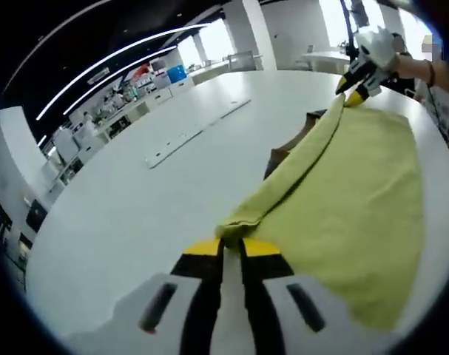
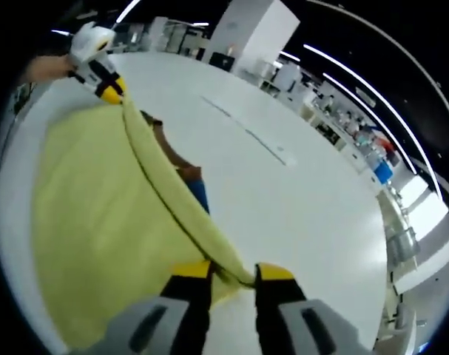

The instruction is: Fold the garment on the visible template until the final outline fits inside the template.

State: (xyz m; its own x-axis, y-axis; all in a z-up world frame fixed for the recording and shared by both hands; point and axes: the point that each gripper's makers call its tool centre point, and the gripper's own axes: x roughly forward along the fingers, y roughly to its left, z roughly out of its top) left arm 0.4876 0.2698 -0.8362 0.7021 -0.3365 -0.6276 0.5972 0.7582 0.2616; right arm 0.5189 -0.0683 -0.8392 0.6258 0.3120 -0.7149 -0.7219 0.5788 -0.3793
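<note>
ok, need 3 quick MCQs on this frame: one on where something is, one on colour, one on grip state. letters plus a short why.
1. Where does the garment lie?
A. on the white table
B. on the floor
C. over a chair

2. What colour is the garment?
A. red
B. yellow-green
C. black

3. What are the two tongs doing?
A. both open above the cloth
B. one holds a box
C. each shut on an end of the garment's raised edge

Answers:
1 A: the garment spreads across the white table.
2 B: its cloth is yellow-green in both views.
3 C: the left tongs pinch the near end of the lifted fold, and the right tongs pinch the other end.
</note>
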